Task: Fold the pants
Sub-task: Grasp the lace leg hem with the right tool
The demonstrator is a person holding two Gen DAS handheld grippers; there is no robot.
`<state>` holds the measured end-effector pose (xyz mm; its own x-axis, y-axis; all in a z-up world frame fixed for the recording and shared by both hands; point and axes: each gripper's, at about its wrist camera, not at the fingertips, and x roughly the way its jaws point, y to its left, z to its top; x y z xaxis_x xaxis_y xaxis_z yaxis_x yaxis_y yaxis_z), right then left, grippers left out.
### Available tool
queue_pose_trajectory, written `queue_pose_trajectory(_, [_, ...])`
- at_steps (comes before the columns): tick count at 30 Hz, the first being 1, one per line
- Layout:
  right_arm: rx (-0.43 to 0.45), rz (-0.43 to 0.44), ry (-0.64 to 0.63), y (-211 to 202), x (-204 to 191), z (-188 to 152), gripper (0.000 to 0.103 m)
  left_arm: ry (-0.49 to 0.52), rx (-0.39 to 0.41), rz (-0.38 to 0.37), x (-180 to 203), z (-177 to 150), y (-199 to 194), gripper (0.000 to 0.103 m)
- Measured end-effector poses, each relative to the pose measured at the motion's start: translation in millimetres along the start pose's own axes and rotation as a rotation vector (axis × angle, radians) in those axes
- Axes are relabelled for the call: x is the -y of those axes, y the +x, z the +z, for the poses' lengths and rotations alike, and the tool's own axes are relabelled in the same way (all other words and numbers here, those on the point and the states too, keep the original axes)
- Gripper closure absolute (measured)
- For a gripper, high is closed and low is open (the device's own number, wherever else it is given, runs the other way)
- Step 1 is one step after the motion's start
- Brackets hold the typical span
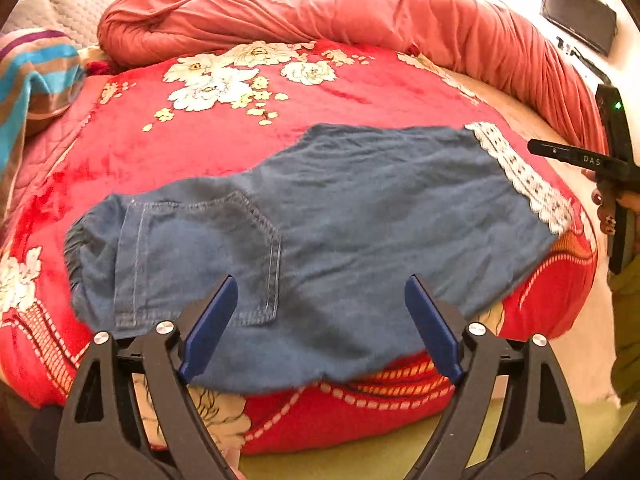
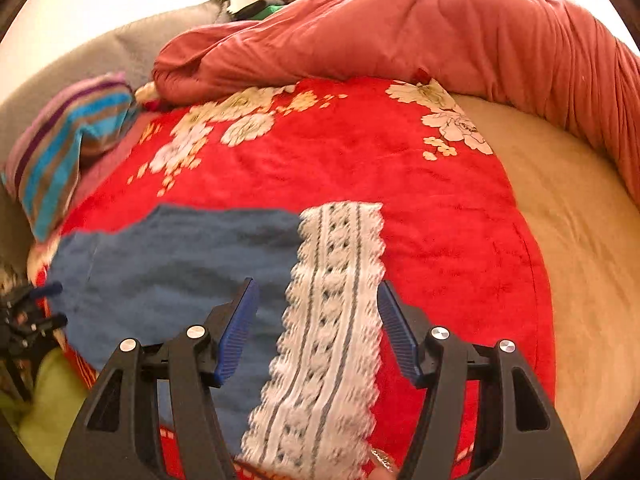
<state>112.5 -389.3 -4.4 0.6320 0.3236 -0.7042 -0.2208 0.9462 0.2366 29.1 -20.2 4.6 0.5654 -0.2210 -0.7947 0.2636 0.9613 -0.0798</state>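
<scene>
Blue denim pants [image 1: 340, 220] lie flat across a red floral blanket [image 1: 320, 96], back pocket [image 1: 200, 256] at the left and a white lace hem [image 1: 520, 176] at the right. My left gripper [image 1: 320, 280] stands open over the near edge of the pants, with nothing between its fingers. In the right wrist view the pants [image 2: 180, 272] end in the lace hem [image 2: 332, 320]. My right gripper [image 2: 317, 284] hovers open above that hem, its pads apart from the cloth. The left gripper [image 2: 56, 305] shows at the far left edge of that view.
A rolled salmon quilt [image 1: 320, 12] runs along the back and right of the bed. A striped pillow [image 1: 36, 80] sits at the left. Bare beige sheet [image 2: 580, 240] lies right of the blanket. A person's hand [image 1: 608, 208] holds the right tool. Green floor [image 1: 380, 452] lies below the bed edge.
</scene>
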Motion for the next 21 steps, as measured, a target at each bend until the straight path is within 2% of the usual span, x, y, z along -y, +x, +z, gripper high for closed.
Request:
queue_pose_trajectory(3, [-0.01, 0.016, 0.026, 13.4, 10.8, 15.7, 0.043, -0.013, 0.003, -0.023, 0.9, 14.4, 7.1, 0.024])
queue_pose_trajectory(7, [-0.051, 0.012, 0.049, 42.7, 23.9, 32.6, 0.044, -0.012, -0.009, -0.019, 0.9, 35.7, 22.5, 0.024])
queue_pose_trajectory(10, [-0.094, -0.006, 0.06, 70.0, 33.3, 39.8, 0.047, -0.006, -0.022, 0.008, -2.5, 48.4, 37.7, 0.024])
queue_pose_trajectory(11, [-0.102, -0.01, 0.064, 75.4, 35.5, 40.8, 0.05, -0.008, -0.031, 0.016, -5.1, 51.1, 43.4, 0.024])
queue_pose_trajectory(13, [-0.131, 0.019, 0.079, 89.5, 39.6, 40.6, 0.052, -0.017, -0.05, 0.03, -11.1, 52.5, 54.7, 0.024])
queue_pose_trajectory(16, [-0.151, 0.057, 0.052, 97.5, 33.6, 39.1, 0.064, -0.055, -0.095, 0.073, -24.7, 47.2, 74.0, 0.024])
queue_pose_trajectory(18, [-0.152, 0.074, 0.022, 96.0, 27.0, 38.4, 0.078, -0.09, -0.108, 0.084, -32.9, 42.1, 82.1, 0.024])
queue_pose_trajectory(21, [-0.104, 0.056, -0.037, 81.4, 13.2, 39.7, 0.084, -0.098, -0.086, 0.084, -35.5, 38.4, 82.6, 0.024])
